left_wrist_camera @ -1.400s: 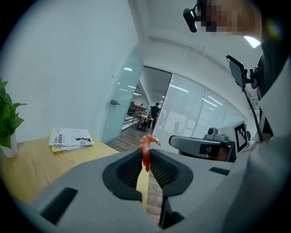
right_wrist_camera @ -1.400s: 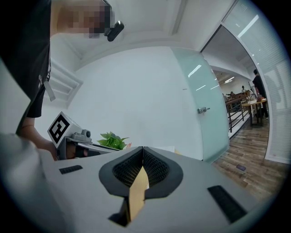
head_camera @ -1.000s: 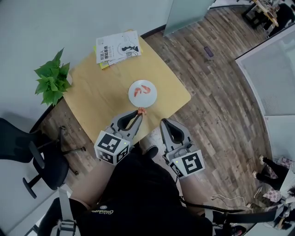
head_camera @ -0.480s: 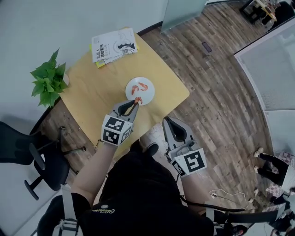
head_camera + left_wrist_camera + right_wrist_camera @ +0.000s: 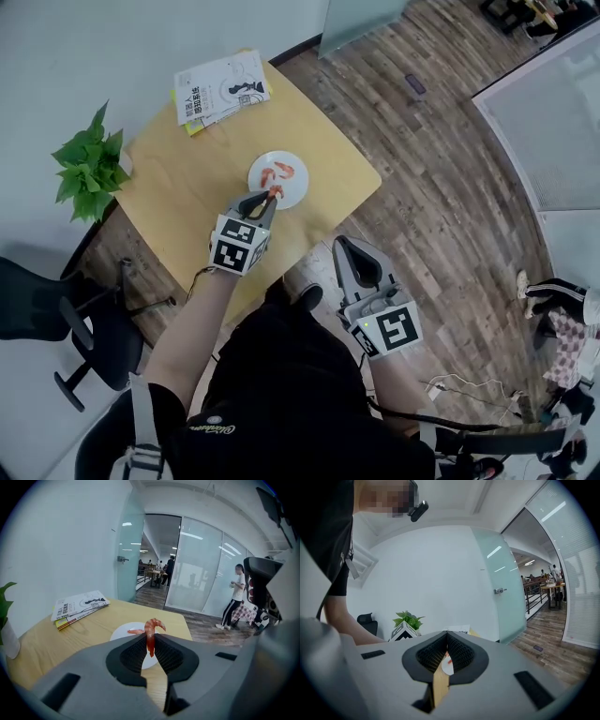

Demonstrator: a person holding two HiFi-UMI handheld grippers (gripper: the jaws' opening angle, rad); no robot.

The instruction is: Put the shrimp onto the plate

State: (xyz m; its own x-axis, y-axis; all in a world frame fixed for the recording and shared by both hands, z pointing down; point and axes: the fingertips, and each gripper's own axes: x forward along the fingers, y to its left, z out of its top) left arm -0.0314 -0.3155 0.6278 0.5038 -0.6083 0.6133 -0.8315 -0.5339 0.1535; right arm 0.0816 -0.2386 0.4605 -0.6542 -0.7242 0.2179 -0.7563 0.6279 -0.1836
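Observation:
A white plate (image 5: 293,193) sits mid-table on the wooden table (image 5: 178,187), with two orange shrimp (image 5: 279,172) on it. My left gripper (image 5: 271,195) is shut on another shrimp (image 5: 275,191), held at the plate's near edge. In the left gripper view that shrimp (image 5: 150,634) stands upright between the closed jaws of the left gripper (image 5: 150,643), with the plate (image 5: 122,633) and a lying shrimp (image 5: 135,631) just beyond. My right gripper (image 5: 344,247) hangs off the table's near side, shut and empty; in its own view the right gripper (image 5: 446,644) shows nothing held.
A stack of books (image 5: 219,87) lies at the table's far corner. A potted plant (image 5: 88,165) stands on the left edge. A black office chair (image 5: 56,319) is on the floor at left. Beyond glass walls a person (image 5: 236,599) stands.
My left gripper has carried the shrimp forward from the table's front edge to the plate's near rim. The right gripper has stayed about where it was.

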